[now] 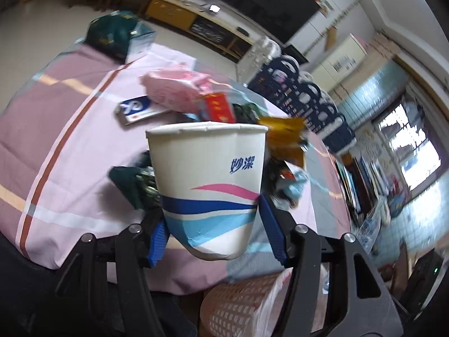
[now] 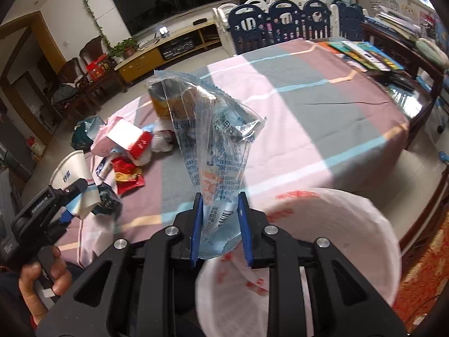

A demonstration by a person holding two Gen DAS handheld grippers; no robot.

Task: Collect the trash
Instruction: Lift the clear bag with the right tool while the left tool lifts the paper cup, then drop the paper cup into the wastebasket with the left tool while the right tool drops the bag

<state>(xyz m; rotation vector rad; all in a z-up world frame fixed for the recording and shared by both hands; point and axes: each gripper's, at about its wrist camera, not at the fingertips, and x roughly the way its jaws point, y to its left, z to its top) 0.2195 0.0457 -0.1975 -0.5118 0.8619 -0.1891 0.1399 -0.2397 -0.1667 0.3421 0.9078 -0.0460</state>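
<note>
Your left gripper (image 1: 213,230) holds a white paper cup (image 1: 209,185) with blue and pink waves — the blue pads press its lower part from both sides, and the cup stands upright above the pink striped tablecloth (image 1: 70,146). Behind the cup lies a heap of trash: a pink tissue pack (image 1: 176,90), a small red box (image 1: 217,109), a yellow wrapper (image 1: 286,137) and a dark green wrapper (image 1: 132,188). A blue and white card (image 1: 134,109) lies beside the pink pack.

Your right gripper (image 2: 220,226) is nearly closed on a clear plastic bag (image 2: 213,146) with blue print, which stands up from between the pads. Just below this gripper is the trash bin with a white liner (image 2: 322,230). In the right wrist view you see also your left hand (image 2: 42,283) on the handle of the other gripper, at the left edge of the table — the cup is in it. A red snack wrapper (image 2: 129,178) lies on the cloth near the cup.
</note>
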